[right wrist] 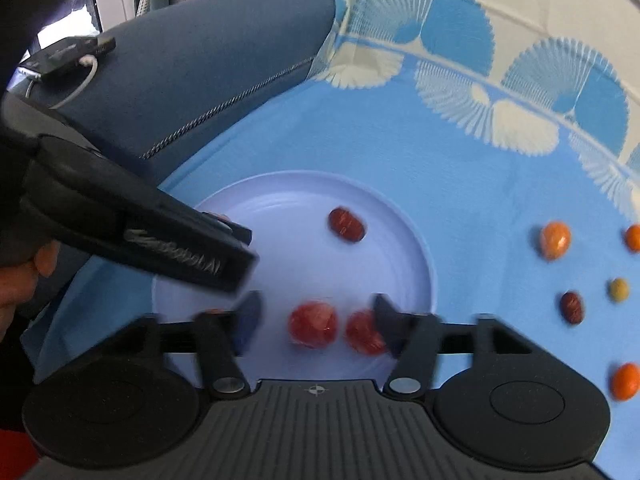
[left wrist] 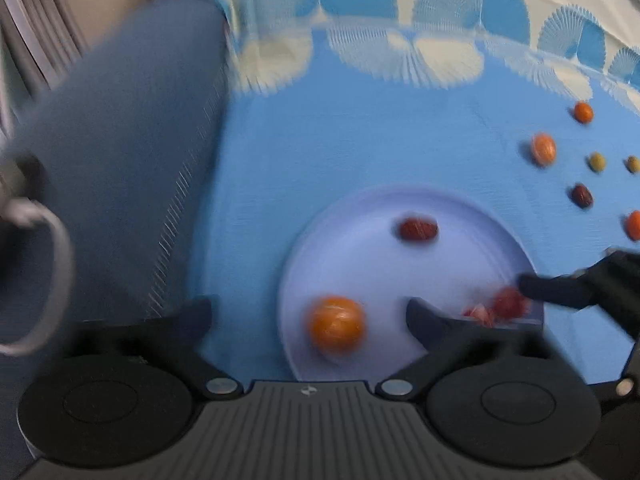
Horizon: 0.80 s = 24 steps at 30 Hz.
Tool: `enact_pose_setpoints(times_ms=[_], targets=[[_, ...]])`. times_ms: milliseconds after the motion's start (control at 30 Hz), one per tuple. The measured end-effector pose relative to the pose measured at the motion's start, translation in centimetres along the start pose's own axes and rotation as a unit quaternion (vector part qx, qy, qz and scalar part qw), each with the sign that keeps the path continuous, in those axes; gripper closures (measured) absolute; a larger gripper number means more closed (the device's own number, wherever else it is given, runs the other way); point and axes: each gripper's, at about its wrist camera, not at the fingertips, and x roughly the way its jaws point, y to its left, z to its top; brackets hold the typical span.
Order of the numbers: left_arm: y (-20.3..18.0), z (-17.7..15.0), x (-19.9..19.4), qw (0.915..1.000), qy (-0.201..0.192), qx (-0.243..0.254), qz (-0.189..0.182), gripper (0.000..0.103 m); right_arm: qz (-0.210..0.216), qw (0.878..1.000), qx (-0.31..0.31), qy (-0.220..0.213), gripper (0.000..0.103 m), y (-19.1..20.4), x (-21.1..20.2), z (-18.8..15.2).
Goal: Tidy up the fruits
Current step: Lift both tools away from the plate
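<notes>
On your left lies the grey cushion [right wrist: 192, 92] with a phone [right wrist: 68, 56] on it. Your left gripper [left wrist: 308, 312] is spread wide over the pale plate [left wrist: 360, 216], gripping nothing; an orange fruit [left wrist: 337, 324] sits on the plate between its fingers. Your right gripper [right wrist: 316, 320] is partly open, with two red fruits [right wrist: 313, 324] lying loose between its fingers. A dark red date [right wrist: 346, 225] rests farther back on the plate. More fruits [right wrist: 554, 240] lie on the blue cloth [right wrist: 460, 184] to the right.
</notes>
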Motion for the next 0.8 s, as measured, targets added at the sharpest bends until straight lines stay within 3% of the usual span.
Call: enact_pose_setpoints(times_ms=[100,300,467,633,800], targets=[[0.1,-0.1,-1.5,0.9993,-0.011,0.014,-0.032,0.0,-0.013,1.0,-0.008,-0.012,0.016,-0.5,-1.9,0.1],[0.6,-1.7,-5.7,0.9998,-0.02,0.0,-0.006,0.0,-0.022,0.999,0.001,-0.024,0.011,-0.8,-8.0,-2.8],[-0.3,-3.8,-9.7,0.9988,-0.005,-0.021,-0.044,0.0,-0.018,0.999,0.028,-0.029,0.005,0.1,-12.7,-5.9],[-2.7,-5.5,-12.7,0.9979,-0.01,0.001,-0.064,0.0,-0.075,0.994,0.037,-0.065,0.002,-0.4,-16.2,-7.0],[-4.4,-6.4,-15.7,0.9968,-0.03,0.005,-0.073,0.0,-0.094,0.988,0.054,-0.109,0.001,-0.5,-20.2,-8.7]])
